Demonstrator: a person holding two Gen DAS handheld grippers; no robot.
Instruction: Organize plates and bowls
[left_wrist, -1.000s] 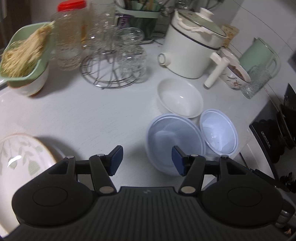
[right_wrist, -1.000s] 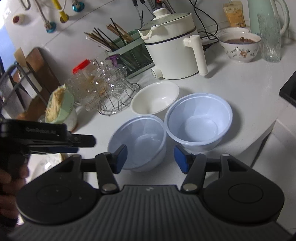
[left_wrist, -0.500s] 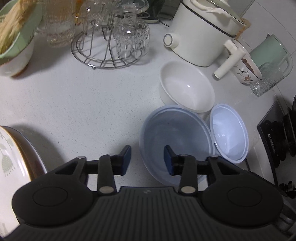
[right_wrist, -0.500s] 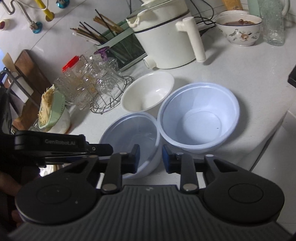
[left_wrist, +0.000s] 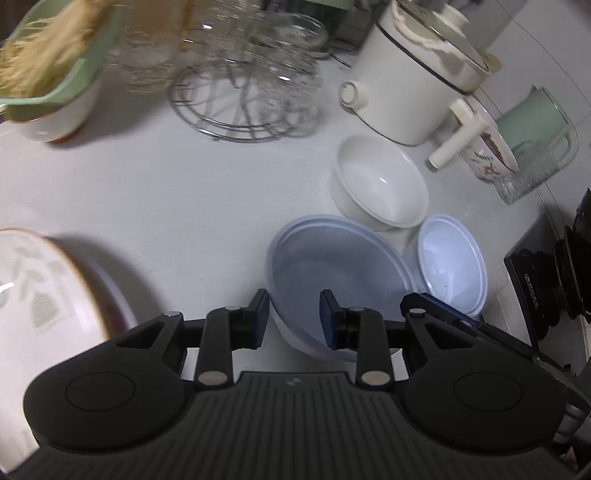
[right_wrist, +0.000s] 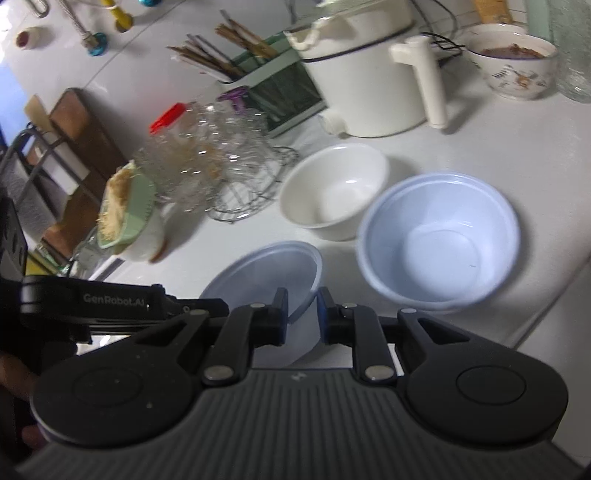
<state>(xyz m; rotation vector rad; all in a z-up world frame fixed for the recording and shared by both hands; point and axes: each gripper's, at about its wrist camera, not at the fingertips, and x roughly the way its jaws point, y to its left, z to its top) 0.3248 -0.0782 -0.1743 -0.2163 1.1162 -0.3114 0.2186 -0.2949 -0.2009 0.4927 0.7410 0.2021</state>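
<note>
1. Translucent bowl (left_wrist: 332, 280): this is the landmark. It stands on the white counter (left_wrist: 166, 192), at the near edge of the bowl cluster, and both of your tools are on its rim.
2. Left gripper (left_wrist: 293, 317): the fingers straddle the near-left wall of the translucent bowl, one pad outside and one inside. There is a visible gap on the inner side, so I cannot tell whether you have it clamped.
3. Right gripper (right_wrist: 302, 314): narrowed around the opposite rim of the translucent bowl, which passes between the pads. I judge it pinched on that rim.
4. Pale blue bowl (right_wrist: 439, 240): just beside the translucent bowl, on its right. It is empty and upright.
5. White ceramic bowl (left_wrist: 380, 181): just behind the translucent bowl, very close to both plastic bowls.
6. Leaf-patterned plate (left_wrist: 33, 295): well to the left of the translucent bowl, tilted and partly cut off by the frame edge.
7. Glass rack (left_wrist: 243, 99) and cream cooker (left_wrist: 410, 74): farther behind the translucent bowl.
8. Hazards, as judged:
   - Thin plastic flexes, so a hard squeeze may buckle the rim and spring it free.
   - Uneven lifting by your two tools could twist the bowl out of one grip.
   - Swinging it low could knock either neighbouring bowl.
</note>
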